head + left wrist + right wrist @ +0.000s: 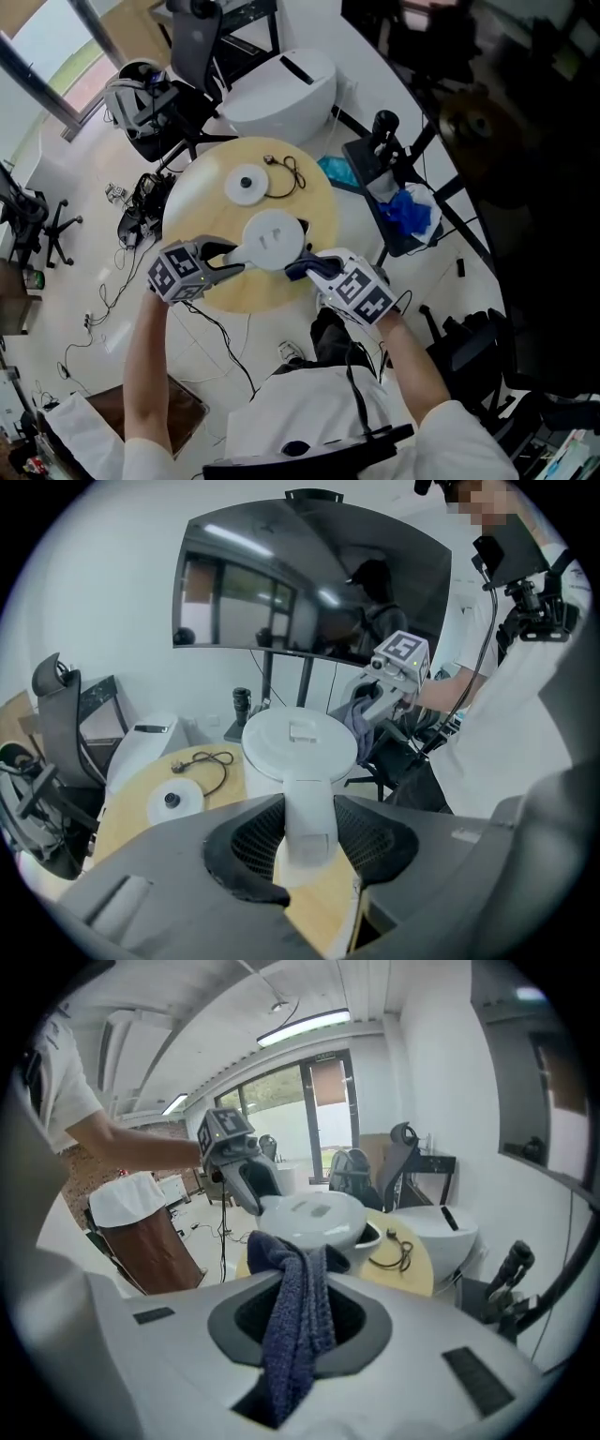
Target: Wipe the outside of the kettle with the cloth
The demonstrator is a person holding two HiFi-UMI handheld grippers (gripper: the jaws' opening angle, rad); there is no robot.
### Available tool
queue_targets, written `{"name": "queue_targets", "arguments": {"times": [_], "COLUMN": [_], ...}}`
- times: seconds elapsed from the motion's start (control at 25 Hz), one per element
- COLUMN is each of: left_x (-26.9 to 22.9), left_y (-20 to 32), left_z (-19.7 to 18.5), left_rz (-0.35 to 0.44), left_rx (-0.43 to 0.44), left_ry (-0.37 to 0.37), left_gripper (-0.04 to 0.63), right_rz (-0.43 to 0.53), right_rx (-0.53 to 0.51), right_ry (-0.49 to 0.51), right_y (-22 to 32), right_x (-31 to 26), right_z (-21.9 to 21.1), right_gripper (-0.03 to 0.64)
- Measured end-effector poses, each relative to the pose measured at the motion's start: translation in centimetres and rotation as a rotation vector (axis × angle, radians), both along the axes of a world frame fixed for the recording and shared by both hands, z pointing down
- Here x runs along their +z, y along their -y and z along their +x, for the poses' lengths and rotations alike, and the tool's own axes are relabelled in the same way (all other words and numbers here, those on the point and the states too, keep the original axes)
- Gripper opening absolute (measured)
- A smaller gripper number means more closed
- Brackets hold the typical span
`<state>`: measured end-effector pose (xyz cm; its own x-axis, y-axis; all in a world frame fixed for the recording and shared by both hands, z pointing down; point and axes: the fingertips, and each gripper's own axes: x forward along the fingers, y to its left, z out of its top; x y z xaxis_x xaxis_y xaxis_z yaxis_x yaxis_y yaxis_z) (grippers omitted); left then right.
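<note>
Centre of head view: white kettle (272,239) is seen over the round wooden table (211,291). Left gripper (230,260) is at the kettle's left, its jaws clamped on the kettle handle (309,822). Right gripper (302,270) is at the kettle's lower right, its jaws closed on a dark blue cloth (298,1321) that hangs down between them. The cloth's upper end lies just beside the kettle wall; contact cannot be confirmed. Kettle base (247,185) and cord (286,174) are seen at the table's upper part.
</note>
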<state>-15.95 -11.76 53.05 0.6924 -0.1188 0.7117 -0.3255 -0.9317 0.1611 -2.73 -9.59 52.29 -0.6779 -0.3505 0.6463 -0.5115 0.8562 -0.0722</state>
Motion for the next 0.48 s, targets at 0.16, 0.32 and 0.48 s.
{"name": "queue_targets", "arguments": {"times": [0.16,0.32,0.48], "left_x": [0.1,0.1,0.2], "left_y": [0.1,0.2,0.1], "left_z": [0.0,0.1,-0.1], "left_rz": [-0.023,-0.051,-0.069], "left_rx": [0.043,0.068,0.082], "left_ry": [0.019,0.029,0.054], "left_gripper": [0.173,0.175,0.175], "right_rz": [0.027,-0.028,-0.099], "right_rx": [-0.020,-0.033,-0.034], "right_ry": [-0.024,-0.020,-0.065], "right_y": [0.2,-0.1,0.0], "right_x": [-1.2,0.9,6.1], "right_z": [0.0,-0.1,0.2], "right_gripper": [0.064,0.064,0.064]}}
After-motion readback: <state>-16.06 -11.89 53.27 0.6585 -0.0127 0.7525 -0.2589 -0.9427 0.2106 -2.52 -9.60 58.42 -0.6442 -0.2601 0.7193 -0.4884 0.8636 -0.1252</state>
